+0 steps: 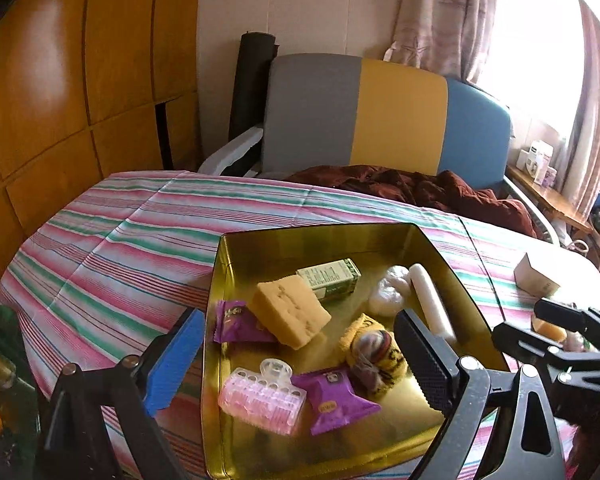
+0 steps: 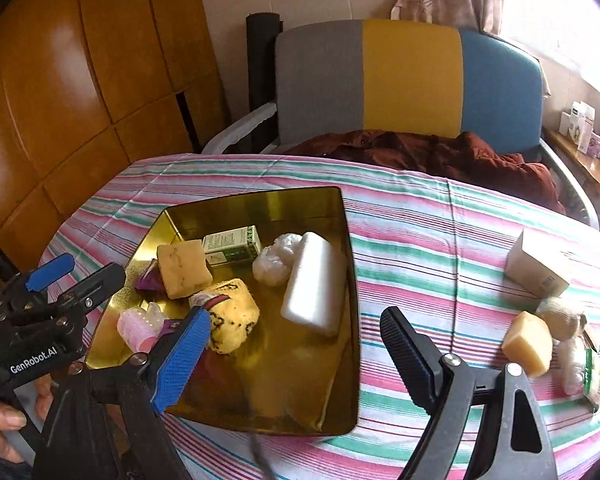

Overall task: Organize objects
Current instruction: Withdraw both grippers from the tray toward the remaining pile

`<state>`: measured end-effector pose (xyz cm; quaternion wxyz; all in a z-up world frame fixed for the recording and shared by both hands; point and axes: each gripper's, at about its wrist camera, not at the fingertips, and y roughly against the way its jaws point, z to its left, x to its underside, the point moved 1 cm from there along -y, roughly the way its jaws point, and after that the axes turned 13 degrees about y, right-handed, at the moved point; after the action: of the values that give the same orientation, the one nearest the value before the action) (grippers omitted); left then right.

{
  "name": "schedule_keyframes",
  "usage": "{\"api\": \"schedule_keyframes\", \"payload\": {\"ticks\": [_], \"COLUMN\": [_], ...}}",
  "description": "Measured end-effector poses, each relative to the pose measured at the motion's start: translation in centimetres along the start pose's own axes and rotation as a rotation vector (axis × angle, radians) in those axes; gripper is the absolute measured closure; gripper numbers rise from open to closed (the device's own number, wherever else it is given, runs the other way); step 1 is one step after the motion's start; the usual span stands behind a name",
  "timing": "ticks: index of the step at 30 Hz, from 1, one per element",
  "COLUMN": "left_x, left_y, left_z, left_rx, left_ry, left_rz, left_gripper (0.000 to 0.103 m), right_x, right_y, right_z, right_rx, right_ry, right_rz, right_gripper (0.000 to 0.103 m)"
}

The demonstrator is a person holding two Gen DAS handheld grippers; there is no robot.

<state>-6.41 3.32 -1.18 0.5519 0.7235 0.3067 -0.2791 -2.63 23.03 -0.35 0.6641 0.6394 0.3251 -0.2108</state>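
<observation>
Tin point(image 2: 352, 280) on the counter point(image 2: 420, 216) already holds most items; box point(image 2: 538, 264) and soap point(image 2: 526, 344) remain outside. Left tongs point(image 1: 300, 360) and right tongs point(image 2: 296, 356) gape wide, empty.

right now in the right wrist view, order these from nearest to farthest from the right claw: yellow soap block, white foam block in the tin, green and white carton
1. White foam block: just ahead of the right claw, on the gold tin's right side.
2. Yellow soap block: off to the claw's right, on the striped cloth, outside the tin.
3. Green and white carton: farthest, at the tin's back.
</observation>
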Motion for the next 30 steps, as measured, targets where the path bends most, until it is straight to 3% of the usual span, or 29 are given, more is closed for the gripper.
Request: {"api": "schedule_keyframes", "payload": {"ticks": [20, 30], "left_x": [2.1, 3.0], "left_y": [0.8, 0.8], "left_z": [-3.8, -6.0], "left_rx": [0.059, 0.088], "left_ry": [-0.096, -0.161], "left_rz": [0.038, 0.055], "left_gripper": [0.007, 0.007], "right_x": [2.4, 4.3], "right_y": [1.6, 2.5], "right_z": [-4.6, -9.5], "right_rx": [0.081, 0.139], "right_ry": [-0.101, -0.201], "right_rz": [0.011, 0.032], "right_gripper": [0.015, 0.015]}}
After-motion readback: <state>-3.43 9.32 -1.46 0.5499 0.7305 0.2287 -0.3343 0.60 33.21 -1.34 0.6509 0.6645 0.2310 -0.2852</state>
